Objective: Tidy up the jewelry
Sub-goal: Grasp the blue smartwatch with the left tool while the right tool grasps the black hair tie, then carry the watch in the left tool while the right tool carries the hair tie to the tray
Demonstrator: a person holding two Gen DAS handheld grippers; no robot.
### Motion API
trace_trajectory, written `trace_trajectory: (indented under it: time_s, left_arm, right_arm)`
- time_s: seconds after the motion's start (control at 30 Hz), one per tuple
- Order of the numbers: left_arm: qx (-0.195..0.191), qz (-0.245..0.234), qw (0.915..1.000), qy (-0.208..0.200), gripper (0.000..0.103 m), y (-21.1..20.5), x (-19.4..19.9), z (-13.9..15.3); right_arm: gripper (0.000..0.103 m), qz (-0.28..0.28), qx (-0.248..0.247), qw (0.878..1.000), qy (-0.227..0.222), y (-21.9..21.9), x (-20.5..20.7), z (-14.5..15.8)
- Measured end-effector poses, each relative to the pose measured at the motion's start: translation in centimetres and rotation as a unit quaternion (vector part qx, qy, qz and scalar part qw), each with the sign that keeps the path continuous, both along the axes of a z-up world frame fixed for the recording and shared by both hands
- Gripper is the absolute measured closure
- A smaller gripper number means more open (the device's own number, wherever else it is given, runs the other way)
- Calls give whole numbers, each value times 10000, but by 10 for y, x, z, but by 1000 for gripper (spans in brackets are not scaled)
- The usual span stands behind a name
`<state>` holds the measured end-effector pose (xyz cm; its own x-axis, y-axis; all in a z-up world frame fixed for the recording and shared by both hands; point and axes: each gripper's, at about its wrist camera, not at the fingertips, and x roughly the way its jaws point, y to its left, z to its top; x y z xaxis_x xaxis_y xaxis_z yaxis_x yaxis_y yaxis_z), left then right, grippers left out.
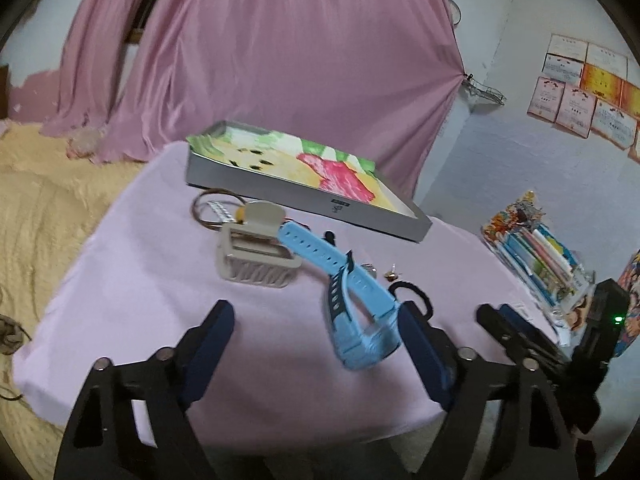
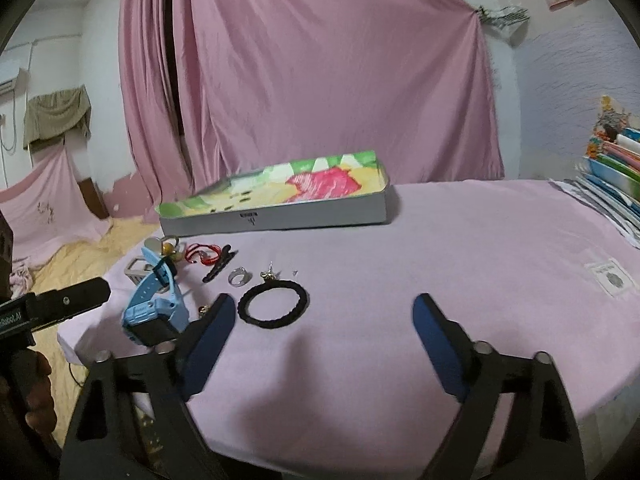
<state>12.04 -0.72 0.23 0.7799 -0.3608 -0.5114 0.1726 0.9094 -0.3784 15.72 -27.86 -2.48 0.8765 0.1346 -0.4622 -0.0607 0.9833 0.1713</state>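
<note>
Left gripper (image 1: 316, 320) open wide, blue watch (image 1: 352, 304) between fingers (apparently unclamped)

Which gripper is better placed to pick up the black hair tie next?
Right. The right gripper is open with the black hair tie just ahead, while the left gripper frames the blue watch.

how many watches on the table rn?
1: the blue watch near the table's front-left edge, beside the left gripper. The pile behind it could hide more.
</note>
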Motion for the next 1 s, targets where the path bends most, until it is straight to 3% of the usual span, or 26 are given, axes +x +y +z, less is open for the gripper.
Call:
trace_trajectory:
  time_s: [0.03, 0.17, 0.3, 0.4, 0.6, 0.77, 0.93, 1.0]
  left_arm:
    - [-33, -58, 9999, 84, 29, -2, 6, 0]
    - [-67, -265, 9990, 340, 47, -6, 20, 3]
    - [73, -558, 9959, 711, 64, -13, 37, 4]
    - [150, -776, 9921, 971, 73, -17, 49, 3]
    - [271, -947, 9874, 1235, 91, -20, 62, 5]
    - [436, -1072, 9837, 1376, 94, -26, 67, 6]
    - [646, -1150, 9821, 1341, 99, -34, 66, 9]
    - [683, -1164, 9820, 1319, 100, -36, 64, 10]
  right_arm:
    - [28, 38, 1, 9999, 103, 1, 7, 0]
    - [53, 207, -56, 9988, 447, 8, 27, 0]
    - [54, 382, -161, 9965, 731, 15, 45, 0]
    - [67, 497, -269, 9941, 928, 22, 58, -2]
    - [67, 661, -374, 9899, 1197, 26, 76, -6]
    - [79, 786, -524, 9848, 1456, 31, 87, -10]
    - [96, 837, -635, 9833, 1483, 32, 87, -10]
    - [98, 868, -538, 9839, 1469, 30, 85, -11]
